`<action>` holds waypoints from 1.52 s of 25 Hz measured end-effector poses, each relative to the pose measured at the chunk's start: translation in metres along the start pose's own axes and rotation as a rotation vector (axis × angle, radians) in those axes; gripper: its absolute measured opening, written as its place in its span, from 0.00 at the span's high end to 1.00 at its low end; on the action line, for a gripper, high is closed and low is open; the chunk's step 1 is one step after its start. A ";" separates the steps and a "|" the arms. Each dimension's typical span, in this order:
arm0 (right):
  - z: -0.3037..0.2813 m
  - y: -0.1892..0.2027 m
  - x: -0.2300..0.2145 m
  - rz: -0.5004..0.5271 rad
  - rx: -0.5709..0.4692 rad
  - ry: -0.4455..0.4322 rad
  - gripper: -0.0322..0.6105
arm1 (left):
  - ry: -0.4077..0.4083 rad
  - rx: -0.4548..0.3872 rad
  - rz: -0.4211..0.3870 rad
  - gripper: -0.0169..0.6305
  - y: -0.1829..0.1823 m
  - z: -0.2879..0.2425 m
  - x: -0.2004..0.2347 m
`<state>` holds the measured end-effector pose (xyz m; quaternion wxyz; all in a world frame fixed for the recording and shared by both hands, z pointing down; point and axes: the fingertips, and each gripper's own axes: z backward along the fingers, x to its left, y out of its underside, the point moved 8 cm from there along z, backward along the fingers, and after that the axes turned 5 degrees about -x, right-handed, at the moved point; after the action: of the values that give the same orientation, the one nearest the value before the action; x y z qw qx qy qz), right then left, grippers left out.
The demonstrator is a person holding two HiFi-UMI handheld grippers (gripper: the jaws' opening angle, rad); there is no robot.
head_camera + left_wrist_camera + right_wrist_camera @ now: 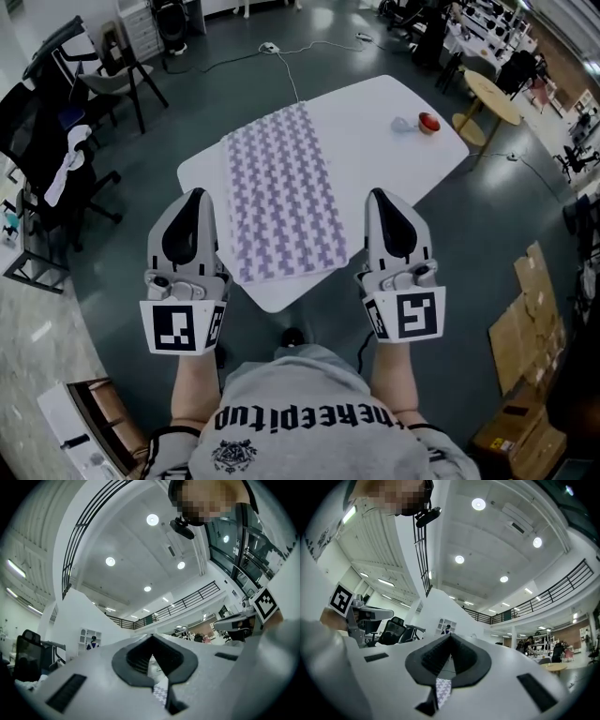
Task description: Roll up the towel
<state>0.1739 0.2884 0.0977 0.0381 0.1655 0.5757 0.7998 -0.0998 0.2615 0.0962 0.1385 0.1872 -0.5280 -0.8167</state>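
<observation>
- Nearest, 7 and 5 o'clock: left gripper (194, 199), right gripper (381, 197), jaws closed, empty, probably poised for near corners of towel (279, 197).
- 12 o'clock: towel flat, unrolled, on table (394, 94).

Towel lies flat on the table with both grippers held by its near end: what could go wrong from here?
1. The left gripper and right gripper have shut, empty jaws; unless they open first, they may only push and bunch the towel.
2. Its near edge sits close to the rim of the table, so a tug backward could slide it off.
</observation>
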 end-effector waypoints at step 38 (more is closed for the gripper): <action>0.070 0.418 0.060 0.304 0.898 -0.831 0.77 | 0.758 1.026 -0.245 0.78 0.425 0.122 -0.074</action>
<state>0.1931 0.2273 0.5207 0.0714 0.5422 0.7625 0.3457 -0.0771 0.2196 0.5418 0.1140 0.5636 -0.7405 -0.3480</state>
